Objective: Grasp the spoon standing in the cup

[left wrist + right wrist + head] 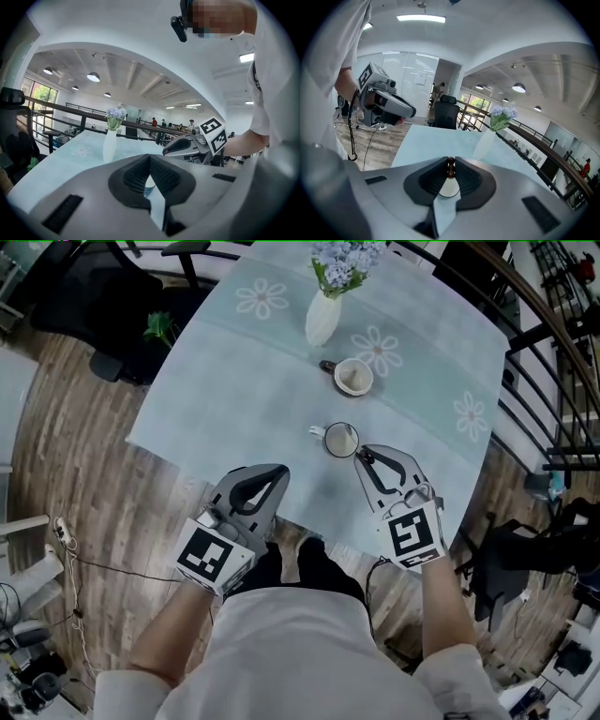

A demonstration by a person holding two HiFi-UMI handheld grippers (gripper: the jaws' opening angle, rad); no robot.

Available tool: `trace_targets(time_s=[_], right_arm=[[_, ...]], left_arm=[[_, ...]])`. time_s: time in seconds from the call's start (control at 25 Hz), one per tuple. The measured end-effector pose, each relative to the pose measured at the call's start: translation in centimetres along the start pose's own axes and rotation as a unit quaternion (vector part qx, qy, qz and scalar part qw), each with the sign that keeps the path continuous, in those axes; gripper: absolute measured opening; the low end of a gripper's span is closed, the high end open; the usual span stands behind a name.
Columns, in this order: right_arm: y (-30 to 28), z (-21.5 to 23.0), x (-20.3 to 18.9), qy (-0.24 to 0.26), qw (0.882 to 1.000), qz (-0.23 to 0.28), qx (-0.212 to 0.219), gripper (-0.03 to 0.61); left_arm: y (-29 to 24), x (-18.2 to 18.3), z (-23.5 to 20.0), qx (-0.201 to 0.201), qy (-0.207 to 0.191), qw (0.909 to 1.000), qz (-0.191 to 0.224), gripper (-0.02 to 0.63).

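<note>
Table (244, 399) with a pale cloth carries the white cup (341, 441) near its front edge. The left gripper (281, 470) hovers left of the cup with its jaws closed tip to tip on nothing, and the right gripper (361, 456) sits at the cup's right rim. Vase (323, 320) of flowers stands beyond the cup, with a second cup (353, 377) between them. Spoon (450, 167): dark beaded handle pinched between the right jaws, just above the cup's mouth.
</note>
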State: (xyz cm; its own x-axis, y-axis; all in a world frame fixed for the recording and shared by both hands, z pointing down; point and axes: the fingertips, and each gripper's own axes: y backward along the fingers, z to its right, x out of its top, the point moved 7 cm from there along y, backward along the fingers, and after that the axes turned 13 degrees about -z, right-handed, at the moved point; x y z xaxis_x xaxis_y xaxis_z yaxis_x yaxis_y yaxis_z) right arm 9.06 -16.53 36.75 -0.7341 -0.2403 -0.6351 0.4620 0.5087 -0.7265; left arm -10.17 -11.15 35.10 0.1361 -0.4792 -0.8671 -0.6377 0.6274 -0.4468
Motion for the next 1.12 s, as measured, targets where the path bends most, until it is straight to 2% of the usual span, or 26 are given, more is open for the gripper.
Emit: trace_targets(time_s=[0.16, 0.44, 0.68, 1.12], right_arm=[[1.5, 0.6, 1.0, -0.033, 0.999, 0.021, -0.005, 0.060], [4.4, 1.7, 2.9, -0.055, 0.996, 0.058, -0.033, 0.060], [6.8, 2.5, 4.2, -0.050, 0.993, 0.096, -0.057, 0.060], [9.6, 3.1, 5.1, -0.074, 0.984, 0.148, -0.072, 0.060]], left_arm=[[0.4, 1.1, 0.3, -0.002, -0.011, 0.9999, 0.006, 0.018], [0.9, 3.3, 0.6, -0.004, -0.028, 0.9994, 0.017, 0.018], [1.1, 4.7, 1.1, -0.008, -0.045, 0.9986, 0.026, 0.018], [1.2, 5.9, 1.5, -0.011, -0.060, 0.9978, 0.025, 0.018]])
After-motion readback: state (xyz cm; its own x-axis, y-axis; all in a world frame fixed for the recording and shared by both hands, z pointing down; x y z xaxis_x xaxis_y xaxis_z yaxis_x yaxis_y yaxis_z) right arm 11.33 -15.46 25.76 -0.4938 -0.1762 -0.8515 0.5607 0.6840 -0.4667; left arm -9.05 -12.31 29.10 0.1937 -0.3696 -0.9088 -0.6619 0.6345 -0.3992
